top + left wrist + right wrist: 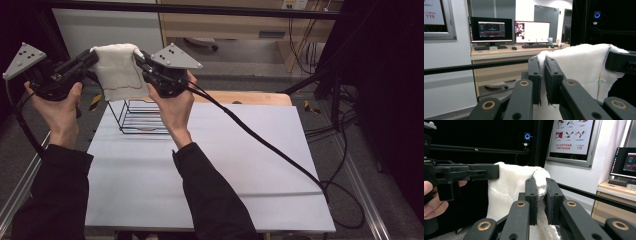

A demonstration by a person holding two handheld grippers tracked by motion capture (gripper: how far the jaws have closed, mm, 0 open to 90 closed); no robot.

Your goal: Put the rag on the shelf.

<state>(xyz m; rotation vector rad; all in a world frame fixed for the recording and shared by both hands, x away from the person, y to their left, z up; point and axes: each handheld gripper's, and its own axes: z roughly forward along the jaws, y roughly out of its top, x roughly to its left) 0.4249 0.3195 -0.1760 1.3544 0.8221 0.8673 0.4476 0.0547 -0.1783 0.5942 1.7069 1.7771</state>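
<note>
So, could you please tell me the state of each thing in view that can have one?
Towel: held up off the table, stretched between the two grippers, hanging down.
Left gripper: shut on the towel's top edge.
Right gripper: shut on the towel's other top corner.
Wire rack: standing on the table, nothing in it as far as shows.
Monitors: switched on.

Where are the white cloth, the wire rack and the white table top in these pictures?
white cloth (120, 70), high view, middle of the hanging panel.
wire rack (141, 121), high view, its wire base beneath the cloth.
white table top (235, 175), high view, bare patch right of the sleeve.
</note>
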